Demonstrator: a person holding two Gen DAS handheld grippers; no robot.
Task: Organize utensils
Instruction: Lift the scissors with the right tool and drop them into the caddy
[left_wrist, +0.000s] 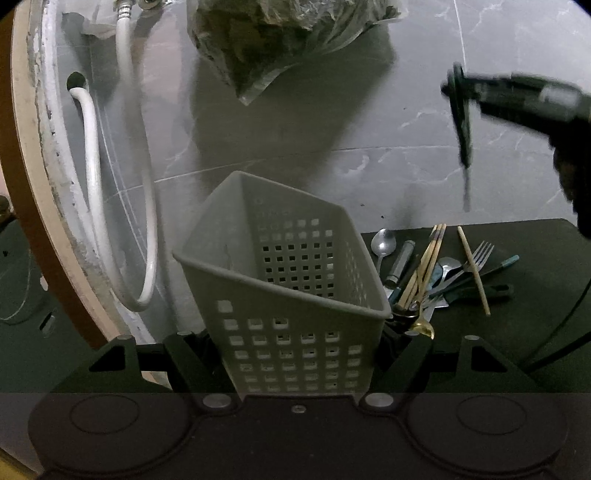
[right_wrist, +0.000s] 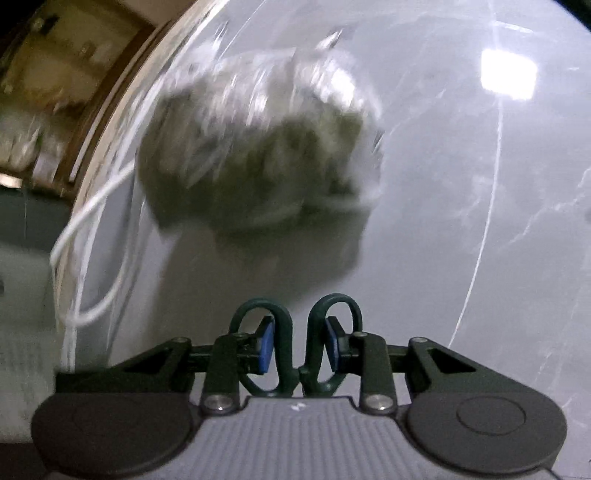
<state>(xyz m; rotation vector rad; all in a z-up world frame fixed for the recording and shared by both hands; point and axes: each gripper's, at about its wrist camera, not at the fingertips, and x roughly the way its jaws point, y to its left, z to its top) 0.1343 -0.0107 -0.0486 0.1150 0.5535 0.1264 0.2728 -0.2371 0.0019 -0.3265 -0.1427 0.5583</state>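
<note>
We clamp our left gripper (left_wrist: 295, 347) on the perforated grey plastic basket (left_wrist: 284, 280), frame centre; our right gripper (right_wrist: 300, 349) pinches dark looped scissors (right_wrist: 299, 343), blades dangling upper right above the utensil pile (left_wrist: 436, 273).

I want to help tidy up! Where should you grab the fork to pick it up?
Probably by its handle, from above. The fork lies flat in the pile on the dark mat, prongs pointing away, and a chopstick crosses it just below the prongs, so grip below that crossing, jaws across the thin handle.
</note>
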